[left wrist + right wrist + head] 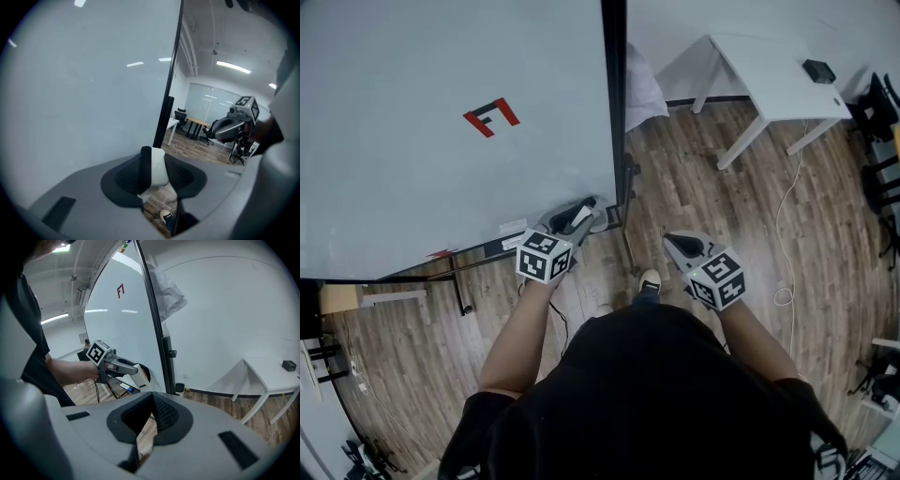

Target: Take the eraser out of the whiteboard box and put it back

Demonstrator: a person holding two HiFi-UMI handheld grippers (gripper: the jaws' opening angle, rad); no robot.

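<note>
The eraser [156, 167], white with a black felt side, stands upright between the pads of my left gripper [153, 168], which is shut on it. In the head view this gripper [581, 218] is at the lower right corner of the whiteboard [441, 122], just above its tray ledge [483, 249], and the eraser [582, 217] shows as a white block at its tip. From the right gripper view the eraser [142, 373] is held beside the board's black frame. My right gripper [673, 245] hangs over the wood floor to the right, jaws together, holding nothing.
A red mark [492, 116] is drawn on the board. A white table [778, 75] with a black device [818, 70] stands at the back right. A white cable [783, 244] trails on the floor. Office chairs [881, 103] stand at the right edge. My shoe [650, 279] is below.
</note>
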